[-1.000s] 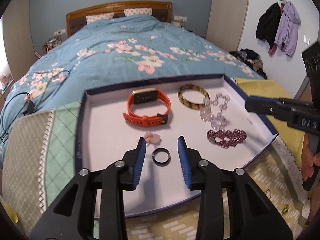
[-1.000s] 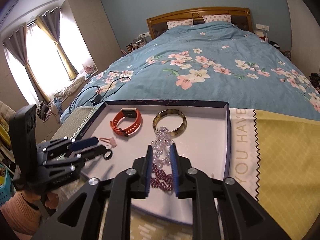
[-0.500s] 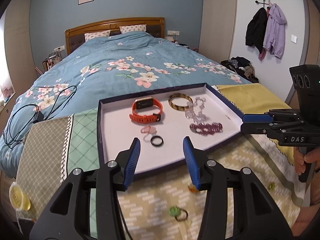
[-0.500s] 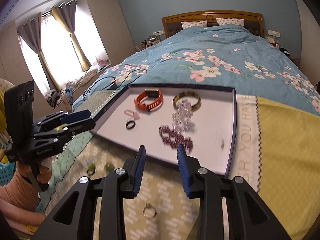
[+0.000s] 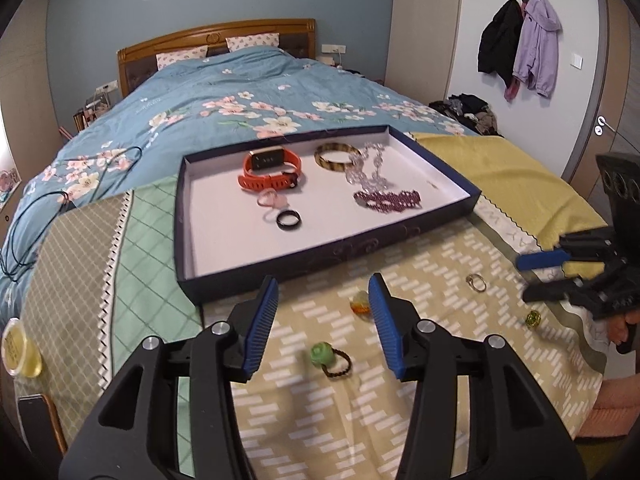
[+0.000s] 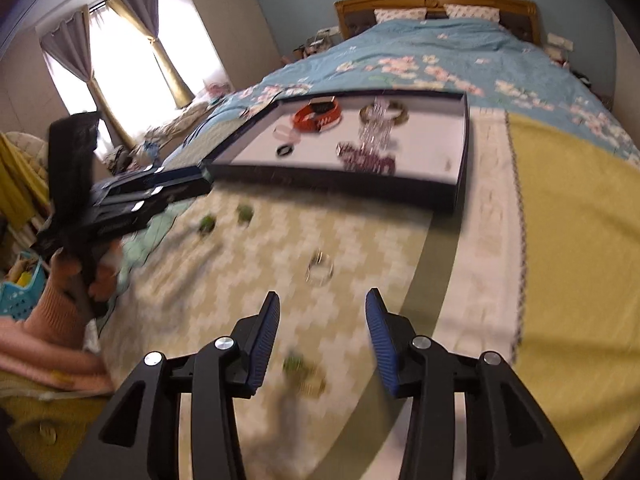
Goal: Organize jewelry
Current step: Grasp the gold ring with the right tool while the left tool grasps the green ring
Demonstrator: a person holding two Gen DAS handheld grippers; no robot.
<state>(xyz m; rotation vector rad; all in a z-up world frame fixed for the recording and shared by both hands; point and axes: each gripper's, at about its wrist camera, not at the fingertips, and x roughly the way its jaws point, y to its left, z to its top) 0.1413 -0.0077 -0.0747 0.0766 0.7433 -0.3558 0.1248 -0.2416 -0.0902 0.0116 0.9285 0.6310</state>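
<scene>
A dark blue tray (image 5: 320, 252) (image 6: 336, 184) on the bed holds an orange watch (image 5: 270, 170), an amber bangle (image 5: 338, 156), a clear bead bracelet (image 5: 366, 168), a maroon bead bracelet (image 5: 388, 200), a pink heart ring (image 5: 270, 200) and a black ring (image 5: 289, 220). On the cloth in front lie a green-bead ring (image 5: 330, 358), an orange-stone ring (image 5: 360, 304), a gold ring (image 5: 476, 282) (image 6: 320, 270) and a green-stone ring (image 5: 533, 317) (image 6: 298, 366). My left gripper (image 5: 323, 320) is open above the cloth. My right gripper (image 6: 322, 336) (image 5: 552, 276) is open over the green-stone ring.
The patterned cloth (image 5: 400, 400) covers the bed's foot, with a yellow cloth (image 5: 500, 176) to the right. A black cable (image 5: 24, 220) lies on the blue duvet at left. A small round jar (image 5: 16, 346) sits at the left edge. Coats (image 5: 520, 48) hang on the wall.
Both grippers have pulled back from over the tray to above the cloth in front of it. The right gripper has opened wider and is moving fast, its view blurred.
</scene>
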